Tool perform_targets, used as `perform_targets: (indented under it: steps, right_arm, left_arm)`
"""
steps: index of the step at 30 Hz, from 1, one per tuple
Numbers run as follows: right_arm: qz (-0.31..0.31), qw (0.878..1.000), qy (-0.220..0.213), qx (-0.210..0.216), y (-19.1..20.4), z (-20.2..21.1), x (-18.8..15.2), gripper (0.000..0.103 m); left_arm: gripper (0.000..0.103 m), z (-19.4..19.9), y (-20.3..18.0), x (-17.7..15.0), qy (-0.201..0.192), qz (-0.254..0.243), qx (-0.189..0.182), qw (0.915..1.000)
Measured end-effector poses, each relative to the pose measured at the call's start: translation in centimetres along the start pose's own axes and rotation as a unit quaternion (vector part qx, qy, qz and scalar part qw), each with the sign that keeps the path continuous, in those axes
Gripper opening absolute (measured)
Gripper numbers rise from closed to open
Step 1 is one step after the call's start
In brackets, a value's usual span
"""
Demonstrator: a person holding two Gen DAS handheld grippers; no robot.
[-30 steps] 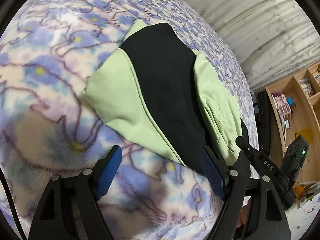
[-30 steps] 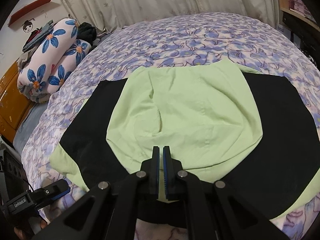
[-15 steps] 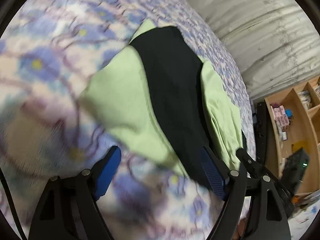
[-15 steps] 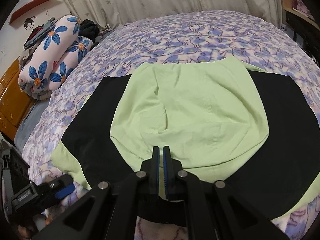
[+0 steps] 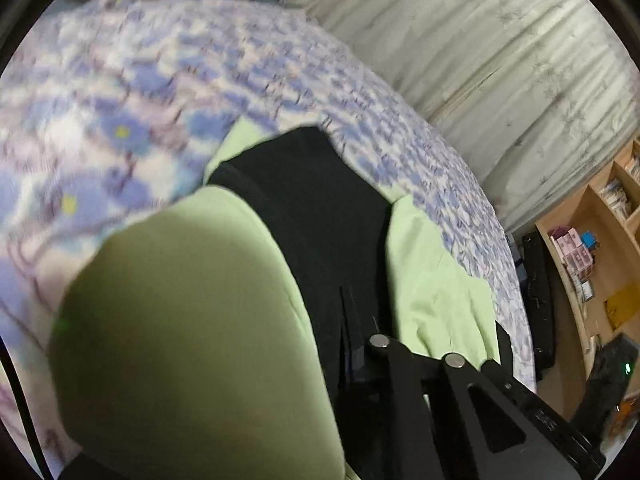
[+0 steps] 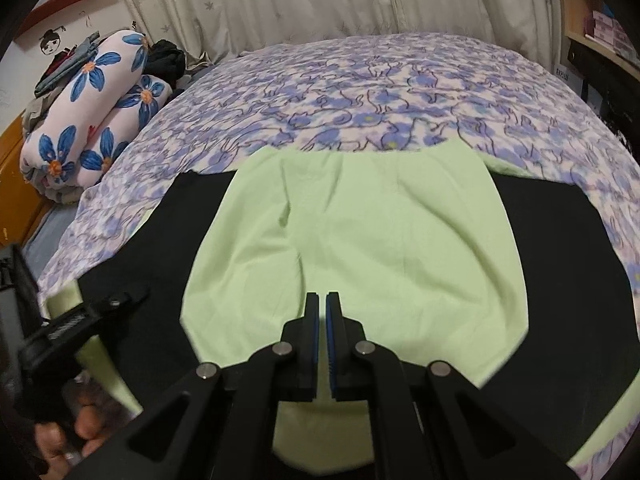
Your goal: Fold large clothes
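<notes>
At the far left of the right wrist view, rolled floral bedding (image 6: pixel 86 120) is stacked beside the bed, with dark clothes piled just behind it. Below it, at the bed's near left edge, the left gripper (image 6: pixel 120 300) reaches onto the garment (image 6: pixel 360 248), a large green and black piece spread flat on the cat-print bedspread (image 6: pixel 380 92). A green sleeve end lifts beside that gripper. In the left wrist view the same green cloth (image 5: pixel 192 320) bulges up over the gripper's left finger and hides it, so only the right finger (image 5: pixel 356 344) shows against the black panel; whether the jaws have closed on the cloth cannot be told for sure.

In the middle, a green panel is folded over the garment's centre, with black cloth showing on both sides of it. The right gripper (image 6: pixel 322 340) sits at the near edge of this green panel, its jaws drawn nearly together with a thin slit between the blue pads, and green cloth runs under them; a pinch on the fabric cannot be confirmed.

Pale curtains (image 6: pixel 320 0) hang behind the bed. At the far right stands a wooden shelf (image 5: pixel 600 232) with small boxes.
</notes>
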State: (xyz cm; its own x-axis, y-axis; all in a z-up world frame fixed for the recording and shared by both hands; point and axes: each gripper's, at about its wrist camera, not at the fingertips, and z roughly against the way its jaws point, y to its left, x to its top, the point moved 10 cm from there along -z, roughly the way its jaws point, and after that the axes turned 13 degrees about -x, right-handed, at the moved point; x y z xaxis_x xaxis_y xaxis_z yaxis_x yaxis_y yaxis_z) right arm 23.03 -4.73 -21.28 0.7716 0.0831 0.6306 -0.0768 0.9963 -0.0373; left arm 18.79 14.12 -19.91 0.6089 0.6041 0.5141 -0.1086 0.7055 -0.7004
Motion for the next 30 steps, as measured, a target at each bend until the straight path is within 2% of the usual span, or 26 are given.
perform_targets:
  steps: [3,5,10,15,18,21,23,24,25,27,30]
  right_arm:
    - [-0.001,0.999,0.034,0.013,0.5,-2.1,-0.8,0.003]
    - [0.004,0.996,0.086,0.029,1.2,-4.1,-2.8,0.003]
    - [0.004,0.997,0.065,0.036,1.1,-4.0,-4.1,0.003]
    - [-0.05,0.989,0.092,0.101,-0.6,-2.8,-4.8,0.003]
    - [-0.092,0.982,0.101,0.126,-3.4,-0.9,-5.3,0.003]
    - [-0.156,0.981,0.076,0.09,-9.4,1.2,-5.8,0.003]
    - [-0.193,0.98,0.051,0.013,-15.2,2.6,-6.4,0.003]
    - [-0.211,0.976,0.039,-0.021,-18.0,3.4,-6.8,0.003]
    - [-0.226,0.973,0.031,-0.041,-20.0,3.9,-7.0,0.003]
    - [-0.26,0.962,0.018,-0.082,-24.2,5.1,-7.9,0.003]
    - [-0.303,0.945,0.015,-0.124,-29.1,6.2,-9.6,0.003]
  left_arm:
    - [0.007,0.8,-2.9,0.3,-0.019,-0.09,0.038,0.995]
    - [0.007,1.4,-4.9,0.6,-0.028,-0.132,0.042,0.9899]
    - [0.007,0.8,-11.0,1.0,-0.022,-0.193,0.014,0.9809]
    - [0.007,-1.8,-18.0,0.2,-0.006,-0.248,-0.015,0.9686]
    - [0.007,-3.6,-21.7,-1.0,0.004,-0.284,-0.029,0.9584]
    - [0.007,-6.0,-25.8,-3.7,0.027,-0.318,-0.051,0.9465]
    - [0.007,-7.5,-28.2,-5.9,0.044,-0.333,-0.069,0.9392]
    - [0.007,-8.0,-29.1,-6.8,0.05,-0.339,-0.076,0.9364]
    - [0.007,-9.0,-30.7,-8.7,0.063,-0.352,-0.091,0.9295]
    - [0.008,-9.9,-32.8,-11.5,0.078,-0.365,-0.111,0.921]
    - [0.009,-12.1,-34.7,-17.0,0.116,-0.397,-0.135,0.9003]
